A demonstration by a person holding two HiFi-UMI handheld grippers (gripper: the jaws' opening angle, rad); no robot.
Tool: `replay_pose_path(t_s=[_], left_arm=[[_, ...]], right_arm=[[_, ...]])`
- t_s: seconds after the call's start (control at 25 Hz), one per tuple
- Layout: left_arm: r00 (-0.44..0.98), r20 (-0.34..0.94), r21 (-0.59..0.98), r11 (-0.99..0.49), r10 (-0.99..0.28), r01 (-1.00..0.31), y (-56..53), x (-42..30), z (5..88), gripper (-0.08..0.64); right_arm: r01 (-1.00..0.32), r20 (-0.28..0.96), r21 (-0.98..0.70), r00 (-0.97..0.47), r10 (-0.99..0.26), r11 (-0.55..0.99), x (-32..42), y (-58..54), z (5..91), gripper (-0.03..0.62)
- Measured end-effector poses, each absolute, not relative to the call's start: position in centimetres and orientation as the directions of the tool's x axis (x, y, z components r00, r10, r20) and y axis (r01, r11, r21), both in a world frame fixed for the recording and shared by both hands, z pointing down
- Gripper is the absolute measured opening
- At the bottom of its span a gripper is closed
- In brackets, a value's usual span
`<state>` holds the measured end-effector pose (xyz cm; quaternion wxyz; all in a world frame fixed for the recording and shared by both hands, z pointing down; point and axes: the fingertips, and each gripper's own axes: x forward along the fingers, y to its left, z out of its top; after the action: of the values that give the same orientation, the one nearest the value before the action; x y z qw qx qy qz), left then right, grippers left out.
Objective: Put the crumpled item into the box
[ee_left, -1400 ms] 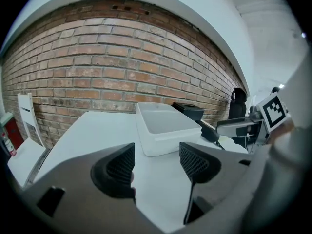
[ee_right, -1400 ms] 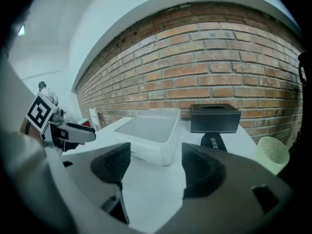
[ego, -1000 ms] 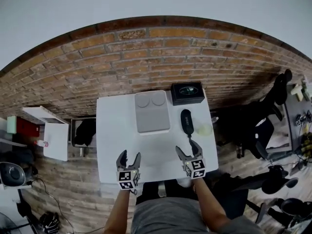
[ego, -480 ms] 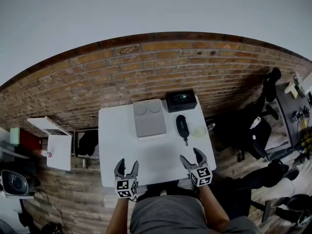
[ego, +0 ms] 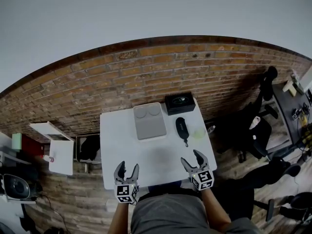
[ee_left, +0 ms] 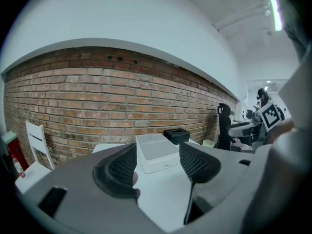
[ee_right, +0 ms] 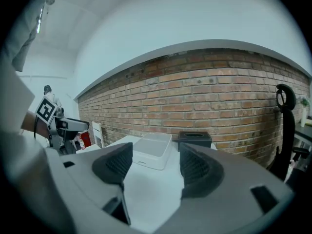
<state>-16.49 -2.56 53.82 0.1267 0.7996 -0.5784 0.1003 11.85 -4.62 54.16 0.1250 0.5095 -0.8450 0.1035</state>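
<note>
Crumpled item (ego: pixel 198 132), pale yellowish lump

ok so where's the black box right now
In the head view the black box sits at the white table's far right corner near the brick wall, just right of the pale flat container and beyond the dark oblong item.

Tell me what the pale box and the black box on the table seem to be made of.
Pale box: probably plastic, smooth and slightly milky; rounded moulded corners and two round dimples in its top. Black box: cardboard or plastic, unclear which; matte, with flat sides, sharp edges and a shinier oval on top.
</note>
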Motion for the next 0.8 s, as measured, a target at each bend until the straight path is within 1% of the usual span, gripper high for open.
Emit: replay_pose_path(t_s=[0.2,0.24,0.28,0.32,0.36,0.4,0.44,0.52,0.64,0.8], left_arm=[[0.325,0.265,0.066,-0.319,-0.908,-0.946,-2.3,-16.3,51.4,0.270],[0.326,0.251,0.060,-0.322,-0.912,-0.945,-2.2,-16.2,50.8,0.254],[0.325,0.238,0.055,-0.322,-0.915,-0.945,-2.1,-16.2,50.3,0.202],[0.328,0.232,0.055,-0.324,-0.916,-0.945,-2.1,-16.2,49.9,0.105],[0.335,0.233,0.057,-0.331,-0.913,-0.942,-2.0,-16.2,49.6,0.048],[0.341,0.241,0.054,-0.339,-0.909,-0.939,-2.0,-16.1,49.5,0.026],[0.344,0.252,0.042,-0.345,-0.905,-0.938,-2.0,-16.0,49.5,0.009],[0.346,0.258,0.012,-0.355,-0.902,-0.935,-2.0,-15.9,49.2,0.006],[0.345,0.217,0.009,-0.351,-0.913,-0.936,-2.2,-16.0,48.2,0.005],[0.350,0.179,0.005,-0.355,-0.920,-0.935,-2.4,-15.9,47.2,0.005]], right_arm=[[-0.884,0.245,-0.003,-0.455,-0.856,0.468,11.1,-4.6,51.9,0.213],[-0.882,0.224,0.023,-0.454,-0.862,0.471,10.9,-4.6,51.1,0.191],[-0.880,0.210,0.065,-0.448,-0.869,0.470,10.8,-4.6,50.2,0.161],[-0.878,0.204,0.113,-0.437,-0.876,0.464,10.6,-4.5,49.4,0.115],[-0.877,0.203,0.151,-0.425,-0.882,0.457,10.5,-4.4,48.7,0.051],[-0.877,0.204,0.168,-0.417,-0.886,0.451,10.4,-4.4,48.2,0.005],[-0.878,0.208,0.164,-0.415,-0.886,0.450,10.2,-4.5,47.8,0.004],[-0.881,0.225,0.118,-0.425,-0.877,0.458,10.1,-4.7,47.4,0.003],[-0.884,0.252,0.028,-0.445,-0.860,0.466,10.0,-5.0,47.7,0.003],[-0.880,0.300,-0.026,-0.459,-0.836,0.474,9.7,-5.1,48.2,0.003]])
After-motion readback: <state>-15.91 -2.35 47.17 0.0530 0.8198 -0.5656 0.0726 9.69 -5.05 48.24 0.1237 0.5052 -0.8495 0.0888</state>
